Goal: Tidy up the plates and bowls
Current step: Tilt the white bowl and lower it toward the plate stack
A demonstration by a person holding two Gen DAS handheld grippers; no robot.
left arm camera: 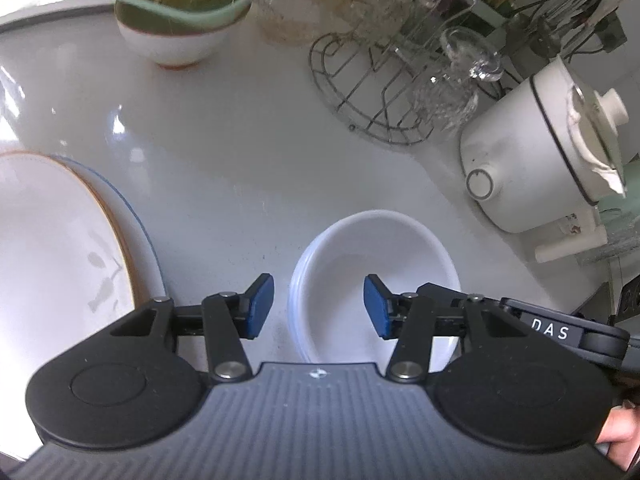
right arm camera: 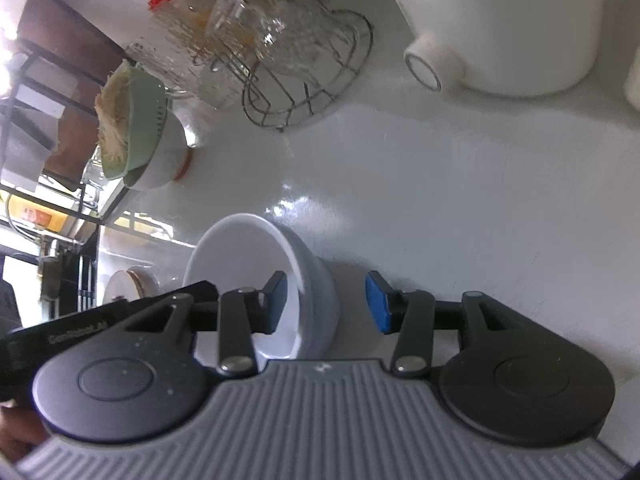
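Both tongs stand released, with nothing clamped in either. Left gripper (left arm camera: pixel 319 306): my jaws are spread over the near-left rim of the stack of white bowls (left arm camera: pixel 400 248), one blue pad outside the wall above the bare countertop (left arm camera: pixel 240 160), the other inside over the hollow; neither pad presses on the rim. Right gripper (right arm camera: pixel 326 302): my jaws straddle the opposite rim of the same bowls (right arm camera: pixel 248 256), the dark pad inside and the blue pad outside, both clear of the wall. I judge this two-sided straddle to be the reason for the pose: a nested stack taken at opposite rims should lift level rather than tip.

The bowls sit on the counter near its front, between the stacked plates (left arm camera: pixel 52 240) at the left and the white electric pot (left arm camera: pixel 532 152) at the right. The plates lie flat, one on another, which suggests sorting by kind. At the back a green colander (left arm camera: pixel 176 4) rests in a white bowl with a brown foot (left arm camera: pixel 172 46); beside it stands a wire rack (left arm camera: pixel 368 92) holding glassware (left arm camera: pixel 456 92), well apart from the bowls.
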